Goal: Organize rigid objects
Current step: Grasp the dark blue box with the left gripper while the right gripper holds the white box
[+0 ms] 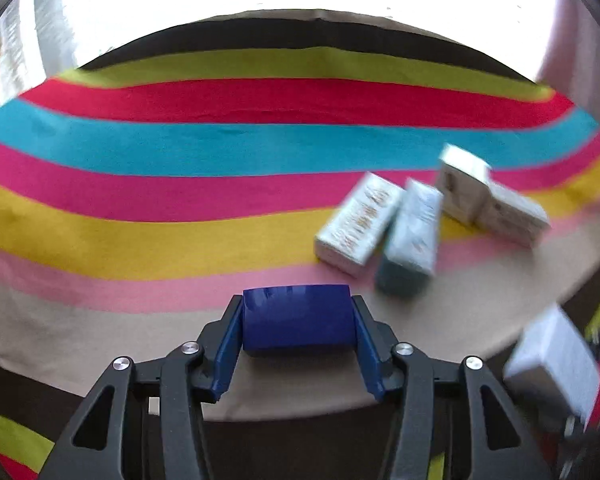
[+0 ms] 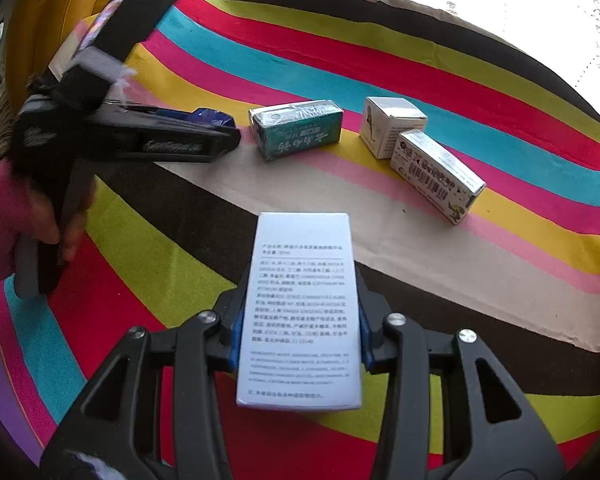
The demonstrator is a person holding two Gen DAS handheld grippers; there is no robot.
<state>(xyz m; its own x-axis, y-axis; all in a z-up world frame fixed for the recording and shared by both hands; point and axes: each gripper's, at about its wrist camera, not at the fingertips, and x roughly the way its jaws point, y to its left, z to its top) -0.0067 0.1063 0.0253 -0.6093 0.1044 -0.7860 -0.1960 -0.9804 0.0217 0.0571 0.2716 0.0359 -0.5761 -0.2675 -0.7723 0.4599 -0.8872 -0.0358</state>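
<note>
The left gripper (image 1: 298, 322) has its two blue-padded fingers (image 1: 228, 354) closed on a dark blue box (image 1: 298, 318), gripping it by its sides. The right gripper (image 2: 300, 320) clamps a tall white box (image 2: 300, 312) between its fingers, printed face up. Seen from the right wrist camera, the left gripper (image 2: 216, 126) extends sideways, held by the person's left hand (image 2: 56, 216), a pink sleeve at the wrist.

Glossy blue plastic box (image 1: 298, 318) – matt striped cloth (image 1: 220, 152) – printed cardboard carton (image 2: 300, 312).
</note>
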